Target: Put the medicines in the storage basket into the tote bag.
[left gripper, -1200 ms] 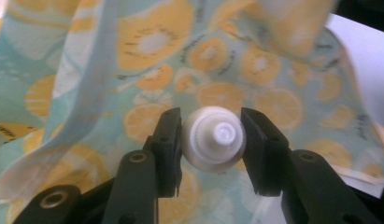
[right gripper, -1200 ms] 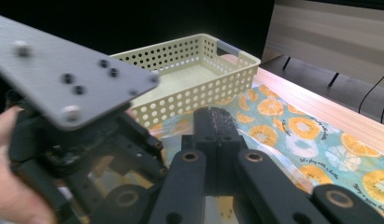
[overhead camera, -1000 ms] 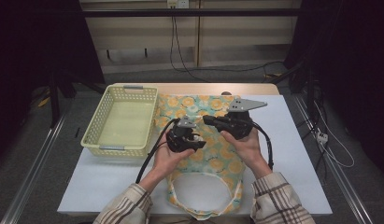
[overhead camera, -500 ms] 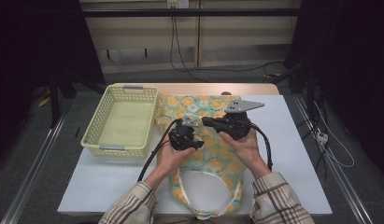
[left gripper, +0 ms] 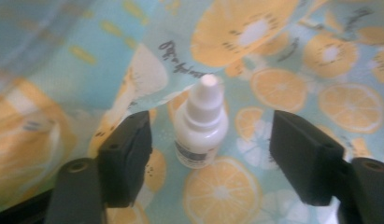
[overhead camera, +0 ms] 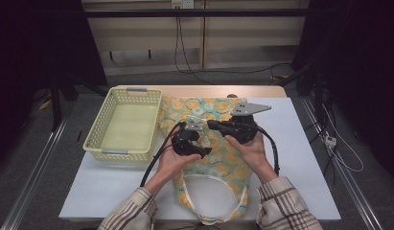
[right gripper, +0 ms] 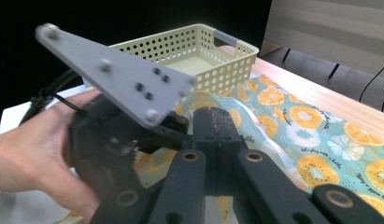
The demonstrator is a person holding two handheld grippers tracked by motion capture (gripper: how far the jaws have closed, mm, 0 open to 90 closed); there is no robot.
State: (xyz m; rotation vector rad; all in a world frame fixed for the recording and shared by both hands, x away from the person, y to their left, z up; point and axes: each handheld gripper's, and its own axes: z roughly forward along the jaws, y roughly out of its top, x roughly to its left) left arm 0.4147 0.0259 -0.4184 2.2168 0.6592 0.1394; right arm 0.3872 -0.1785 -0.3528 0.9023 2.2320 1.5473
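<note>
- White table [overhead camera: 309,158]: seen whole from the high view, wooden strip along the far edge.
- Citrus-print cloth bag [overhead camera: 218,167]: lies flat mid-table, handle loop toward the person. Right gripper view shows its orange slices and lettering sharply; high view shows the overall outline.
- Yellow perforated basket [overhead camera: 122,125]: just beside the bag on its left, on the table. Right gripper view shows its side holes and grey handle.
- Right gripper [overhead camera: 214,125]: held over the bag, grey plate on top. In its own view the jaws meet, pressed together, nothing seen between them. That view also shows the left gripper's plate and hand.
- Left gripper [left gripper: 208,156]: jaws wide apart, gripping nothing.
- Small white dropper bottle [left gripper: 201,128]: lies on the bag between the left jaws, touching neither; clear in the left gripper view alone.
</note>
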